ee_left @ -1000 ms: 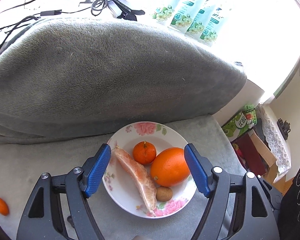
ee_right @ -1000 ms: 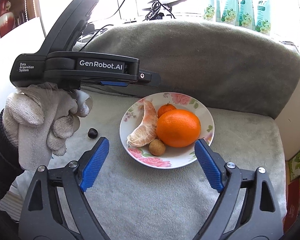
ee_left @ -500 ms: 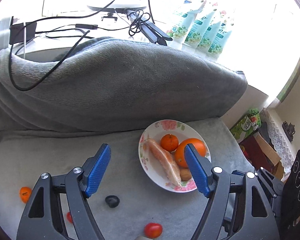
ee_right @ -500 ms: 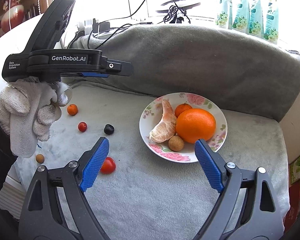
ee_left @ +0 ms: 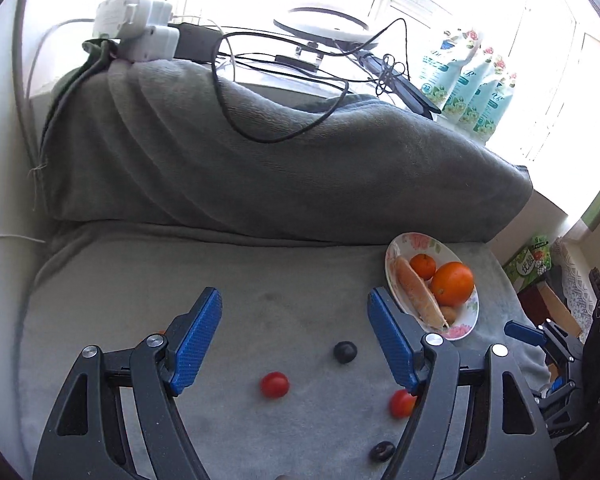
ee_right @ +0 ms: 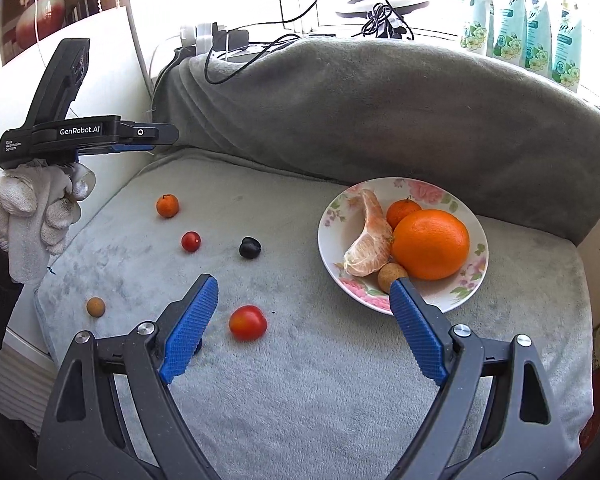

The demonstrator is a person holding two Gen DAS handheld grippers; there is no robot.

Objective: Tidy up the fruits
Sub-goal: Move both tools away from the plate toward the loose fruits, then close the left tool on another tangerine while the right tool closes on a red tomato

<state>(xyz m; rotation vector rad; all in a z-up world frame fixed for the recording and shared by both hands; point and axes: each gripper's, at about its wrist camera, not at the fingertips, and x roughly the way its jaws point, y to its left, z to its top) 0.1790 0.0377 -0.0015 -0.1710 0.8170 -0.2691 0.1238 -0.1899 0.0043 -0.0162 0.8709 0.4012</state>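
Observation:
A floral plate on the grey cushion holds a big orange, a small mandarin, a peeled citrus segment and a brown longan. Left of the plate lie loose fruits: a red tomato, a cherry tomato, a dark plum, a mandarin and a second longan. My right gripper hovers open, with nothing in it, between the tomato and the plate. My left gripper hangs over the cherry tomato and plum; its jaws are closing on nothing.
A grey blanket-covered backrest rises behind the seat, with cables and a power strip on top. Pouches line the window sill. A gloved hand holds the left gripper at the cushion's left edge. Boxes stand past the right edge.
The left gripper swung left, away from the plate, and now hangs over the loose fruit. The right gripper drifted left too, so the plate now sits to its right.

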